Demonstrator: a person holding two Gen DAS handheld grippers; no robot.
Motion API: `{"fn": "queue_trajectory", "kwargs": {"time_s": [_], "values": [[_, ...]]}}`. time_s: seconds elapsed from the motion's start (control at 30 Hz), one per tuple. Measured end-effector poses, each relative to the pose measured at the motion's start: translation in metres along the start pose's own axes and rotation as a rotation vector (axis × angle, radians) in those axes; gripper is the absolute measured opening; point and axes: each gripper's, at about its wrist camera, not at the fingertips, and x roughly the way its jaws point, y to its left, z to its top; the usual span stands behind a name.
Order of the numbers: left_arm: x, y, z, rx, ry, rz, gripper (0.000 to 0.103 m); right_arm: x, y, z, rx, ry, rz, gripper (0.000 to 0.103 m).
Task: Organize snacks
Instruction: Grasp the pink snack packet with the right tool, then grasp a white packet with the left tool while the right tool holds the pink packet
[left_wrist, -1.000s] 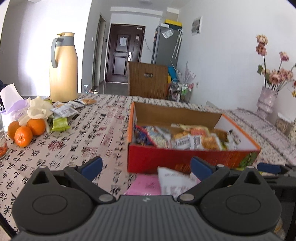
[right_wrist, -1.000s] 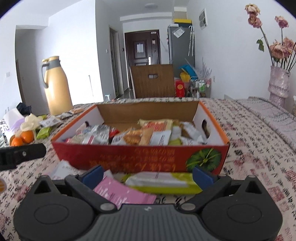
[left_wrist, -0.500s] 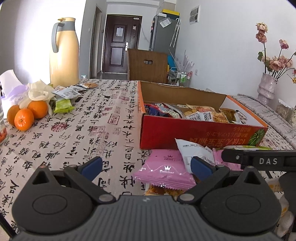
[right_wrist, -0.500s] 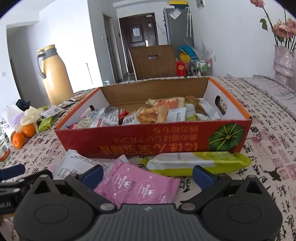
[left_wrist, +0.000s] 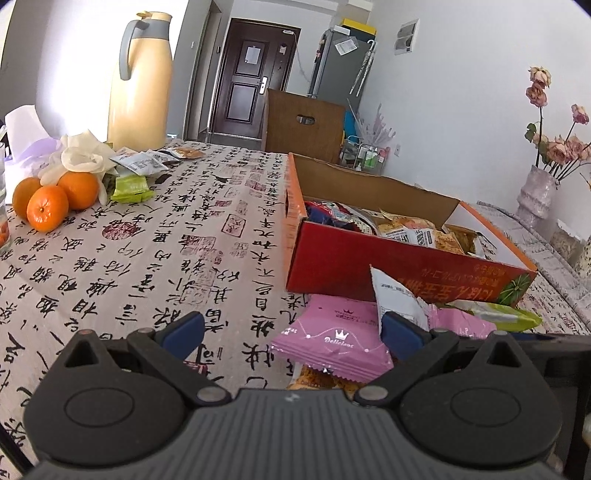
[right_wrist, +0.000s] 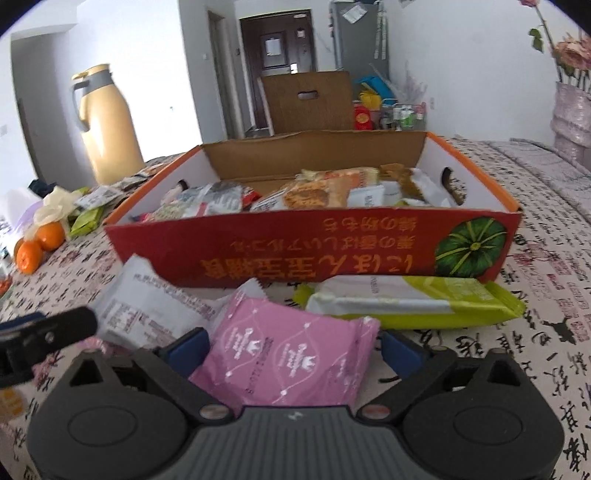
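an open red-and-orange cardboard box (right_wrist: 314, 254) with a printed green pumpkin on its front sits on a table (left_wrist: 155, 258) covered in a calligraphy-print cloth, packed with assorted snack packets (right_wrist: 314, 195) in foil, orange and white wrappers. loose packets lie on the cloth just in front of the box: a pink square wrapper with small crown marks (right_wrist: 288, 354), a long green-and-white bar wrapper (right_wrist: 413, 302) lying along the box's front wall, and a white packet with printed text (right_wrist: 147, 310) leaning near the box's left corner.

the right tool (right_wrist: 291, 349) points down toward the pink wrapper, which lies between its two blue-tipped fingers (right_wrist: 188, 347); its jaws are closing, still wide, and the pads do not visibly press the wrapper. the left tool (left_wrist: 291, 332) stands released with its jaws spread wide, a second pink packet marked "delicious" (left_wrist: 332, 347) lying between its fingers, nearer the right-hand finger, apart from both pads as far as can be seen; an orange packet (left_wrist: 314, 378) peeks out beneath it.

at the table's far left, three oranges (left_wrist: 48, 199) sit beside a white crumpled glove (left_wrist: 81, 157), a small green packet (left_wrist: 131, 186) and more wrappers, with a tall cream thermos jug with a grey handle (left_wrist: 142, 81) behind them. a vase of dried pink roses (left_wrist: 539, 184) stands at the far right.
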Motion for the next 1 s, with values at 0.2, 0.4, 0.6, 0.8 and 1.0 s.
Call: {"fn": "queue_trajectory", "kwargs": {"time_s": [0.2,0.4,0.6,0.8,1.0], "values": [[0.000,0.002,0.000,-0.014,0.000,-0.002,0.103,-0.005,0.002,-0.004,-0.016,-0.001,0.040,0.083],[0.000,0.002,0.000,-0.019,-0.001,0.001,0.103,-0.014,0.000,-0.006,-0.016,-0.024,0.082,0.069],[0.001,0.003,-0.001,-0.027,0.000,0.007,0.103,-0.026,-0.009,-0.008,0.003,-0.059,0.107,0.061],[0.001,0.004,-0.001,-0.033,0.000,0.014,0.103,-0.037,-0.022,-0.011,0.030,-0.083,0.102,0.058],[0.002,0.005,-0.001,-0.048,-0.001,0.025,0.103,-0.046,-0.040,-0.012,0.065,-0.107,0.084,0.058]]}}
